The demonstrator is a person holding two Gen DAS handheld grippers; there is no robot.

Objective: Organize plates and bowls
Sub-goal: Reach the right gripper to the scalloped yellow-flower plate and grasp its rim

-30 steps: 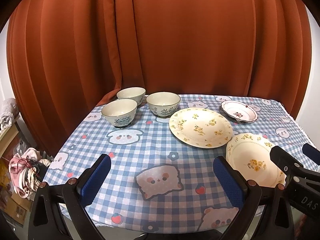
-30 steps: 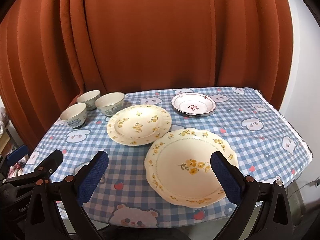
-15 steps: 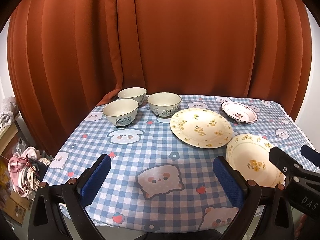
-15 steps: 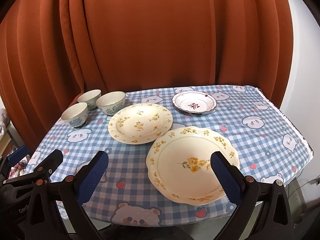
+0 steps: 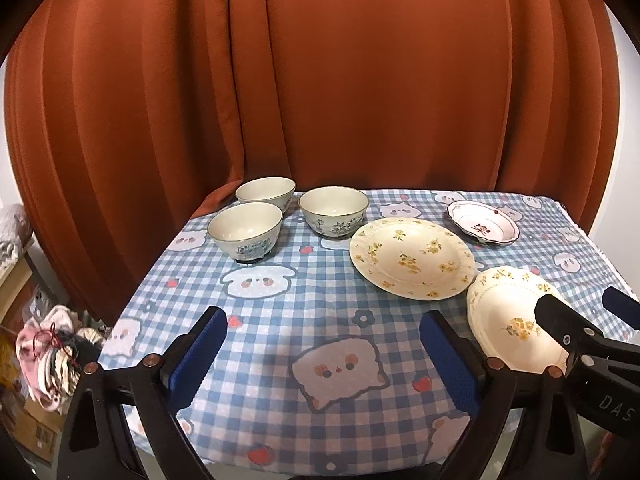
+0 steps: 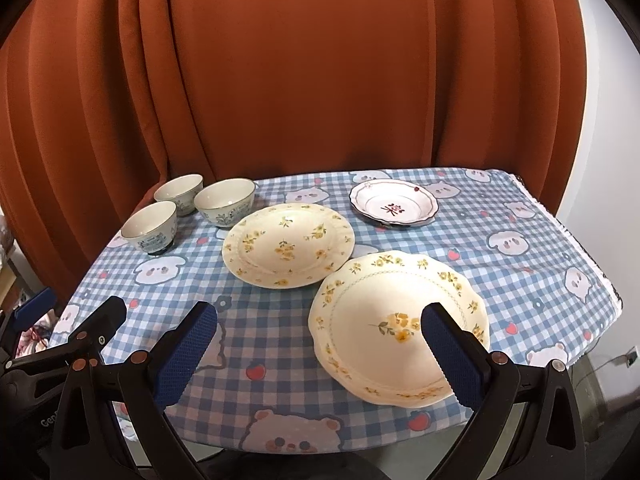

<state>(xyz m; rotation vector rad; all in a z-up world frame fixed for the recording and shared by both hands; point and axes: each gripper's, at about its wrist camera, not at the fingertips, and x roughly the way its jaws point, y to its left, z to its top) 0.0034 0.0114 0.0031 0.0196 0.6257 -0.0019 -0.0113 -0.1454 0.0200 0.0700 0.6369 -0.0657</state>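
Scalloped plate (image 6: 400, 320) overhangs tablecloth (image 6: 280, 344) near edge; front-left cloth bare.

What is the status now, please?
Left gripper and right gripper open, holding nothing. Three bowls and three plates unstacked on the tablecloth. Nothing in the way.

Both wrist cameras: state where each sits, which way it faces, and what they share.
Left wrist: on the open left gripper, angled down across the table toward the three bowls; the right gripper intrudes at right.
Right wrist: on the open right gripper, over the scalloped plate; the left gripper intrudes at left.
Shared: all dishes, the curtain.
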